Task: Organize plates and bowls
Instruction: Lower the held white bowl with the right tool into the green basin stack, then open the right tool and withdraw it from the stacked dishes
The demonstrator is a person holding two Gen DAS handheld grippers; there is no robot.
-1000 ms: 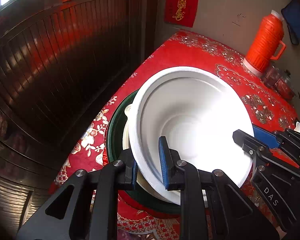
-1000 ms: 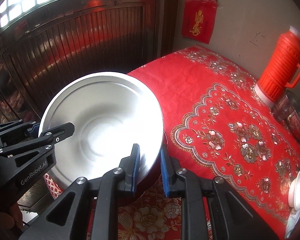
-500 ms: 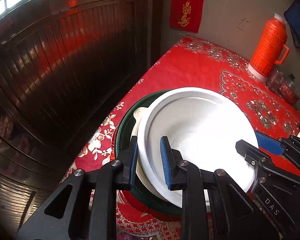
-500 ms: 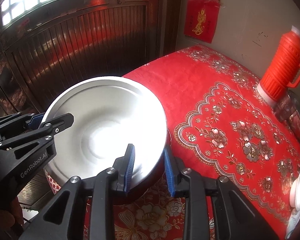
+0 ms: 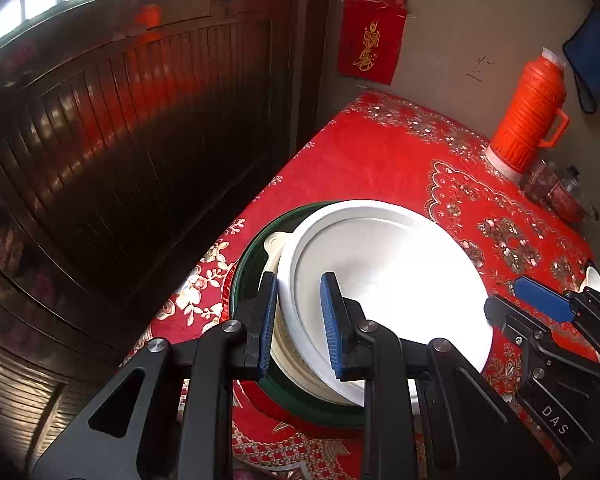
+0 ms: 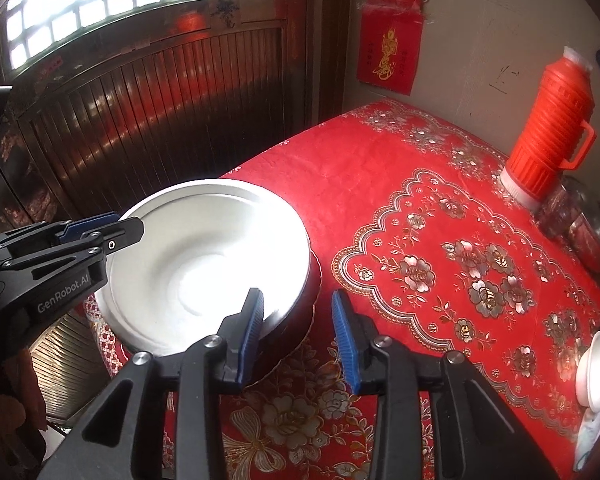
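Your left claw [image 5: 299, 320] is spread a little, its two blue pads astride the near-left rim of the white plate [image 5: 388, 280]; whether either pad touches the rim you cannot tell from here. The plate sits on top of a stack: under it a cream dish [image 5: 274, 246] with a small lug peeks out at the left, and both lie inside a dark green basin [image 5: 246, 264]. The stack stands near the left edge of the desk [image 5: 380, 160], which wears a red flowered cloth.

Your right claw [image 6: 298, 322] is spread wide and holds nothing. Its left pad is at the plate's [image 6: 204, 256] near-right rim, its right pad stands clear over the cloth beside the stack. In the right wrist view your left claw [image 6: 118, 228] shows at the plate's far-left edge; in the left wrist view your right claw [image 5: 516, 300] shows at the plate's right edge.

At the far right corner of the desk [image 6: 440, 200] an orange thermos [image 5: 530, 114] stands upright against the wall, with some glass jars [image 5: 556, 190] just beside it. A small white cup [image 6: 594, 368] sits at the desk's right edge. A red paper hanging [image 5: 370, 40] with gold characters is on the wall, next to a dark wooden door [image 5: 140, 140] with a window above it.
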